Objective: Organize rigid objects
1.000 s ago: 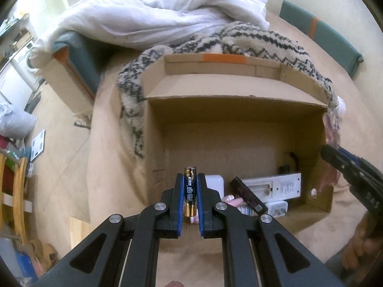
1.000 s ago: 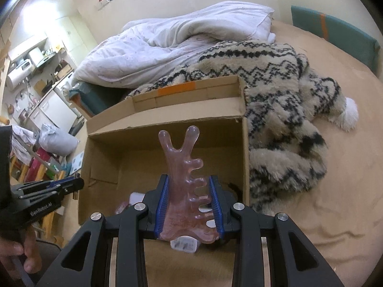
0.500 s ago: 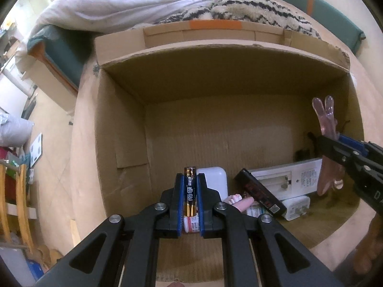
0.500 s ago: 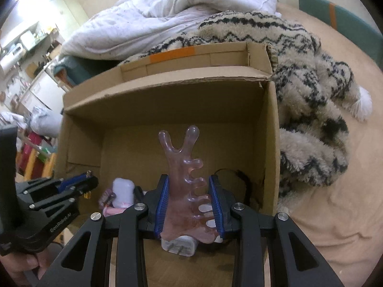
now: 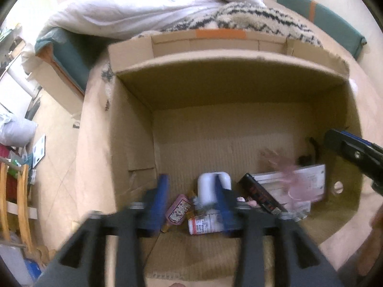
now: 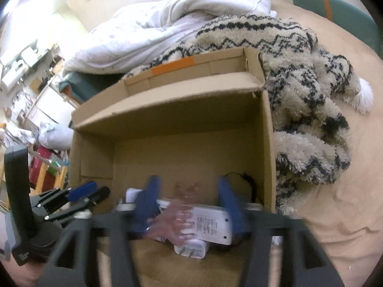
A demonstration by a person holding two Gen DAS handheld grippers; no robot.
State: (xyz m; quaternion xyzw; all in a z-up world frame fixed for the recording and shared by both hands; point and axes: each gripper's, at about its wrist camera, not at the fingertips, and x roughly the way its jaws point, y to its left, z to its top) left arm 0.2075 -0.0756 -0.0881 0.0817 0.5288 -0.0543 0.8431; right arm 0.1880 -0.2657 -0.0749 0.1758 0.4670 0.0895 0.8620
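1. Nearest the left wrist camera, the left gripper (image 5: 191, 197) stands with its blue pads spread wide and nothing between them, poised over the near end of the cardboard box (image 5: 134, 143).
2. Just below that gap, on the box floor, lie a pink patterned packet (image 5: 178, 208), a small white bottle with red print (image 5: 203, 224) on its side, and a white rounded case (image 5: 210, 186) partly behind the right pad.
3. What may be the battery (image 5: 167, 226) shows as a gold-brown sliver beside the pink packet, though blur makes this uncertain.
4. Nearest the right wrist camera, the right gripper (image 6: 189, 205) also has its blue fingers parted, with no grip on anything.
5. Between and just under those fingers, the pink comb-like tool (image 6: 177, 222) appears as a blurred translucent shape, lying across a white flat device (image 6: 210, 224) inside the box; the left view shows it (image 5: 292, 179) smeared over the same device (image 5: 308, 179).
6. Beside the white device, a black slim bar (image 5: 261, 195) rests at a slant, and a white plug adapter (image 6: 191, 248) sits below it.
7. Farther in, a black cord (image 6: 246, 181) curls against the right wall of the box.
8. Beyond the box, a patterned fleece blanket (image 6: 299, 91) touches its far and right sides, and a white duvet (image 6: 179, 26) is heaped behind that.
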